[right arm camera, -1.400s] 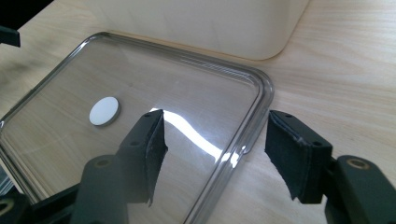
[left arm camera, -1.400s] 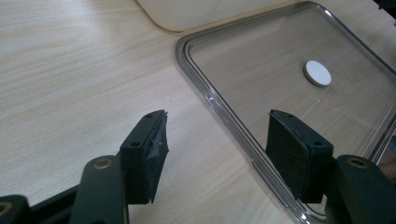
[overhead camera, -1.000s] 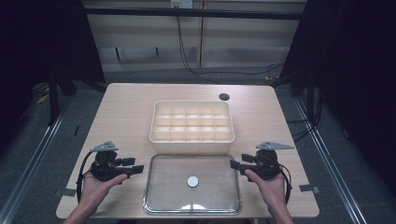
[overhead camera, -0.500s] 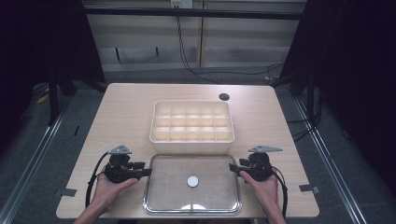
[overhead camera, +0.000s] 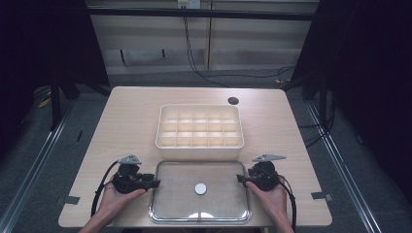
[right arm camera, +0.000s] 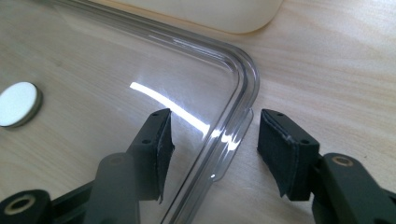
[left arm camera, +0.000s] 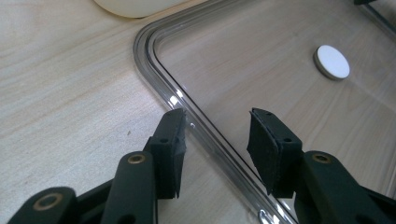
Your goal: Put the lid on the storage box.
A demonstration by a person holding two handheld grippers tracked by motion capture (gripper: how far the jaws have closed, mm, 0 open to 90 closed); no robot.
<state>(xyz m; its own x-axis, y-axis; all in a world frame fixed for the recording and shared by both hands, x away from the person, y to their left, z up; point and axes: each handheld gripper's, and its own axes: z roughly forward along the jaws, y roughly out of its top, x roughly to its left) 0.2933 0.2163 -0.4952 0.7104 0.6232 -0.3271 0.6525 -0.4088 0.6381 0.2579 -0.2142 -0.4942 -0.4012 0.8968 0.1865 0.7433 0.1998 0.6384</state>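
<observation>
A clear plastic lid (overhead camera: 199,196) lies flat on the table, near the front edge, with a white round disc (overhead camera: 200,189) at its centre. Behind it stands a cream compartment box (overhead camera: 199,131), its cells empty. My left gripper (overhead camera: 154,183) is open at the lid's left edge; in the left gripper view its jaws straddle the lid's rim (left arm camera: 205,133). My right gripper (overhead camera: 240,179) is open at the lid's right edge, and its jaws straddle the rim (right arm camera: 229,140) just below the corner. The white disc (left arm camera: 331,61) (right arm camera: 17,103) appears beyond each pair of jaws.
The wooden table (overhead camera: 126,121) has a dark round hole (overhead camera: 233,101) at its back right. Cables trail from both grippers toward the front edge. Bits of tape (overhead camera: 320,195) mark the table's front corners. Dark floor and rails surround the table.
Both grippers have moved inward toward the lid, from beside it to its left and right edges, so that their open jaws now straddle the rim.
</observation>
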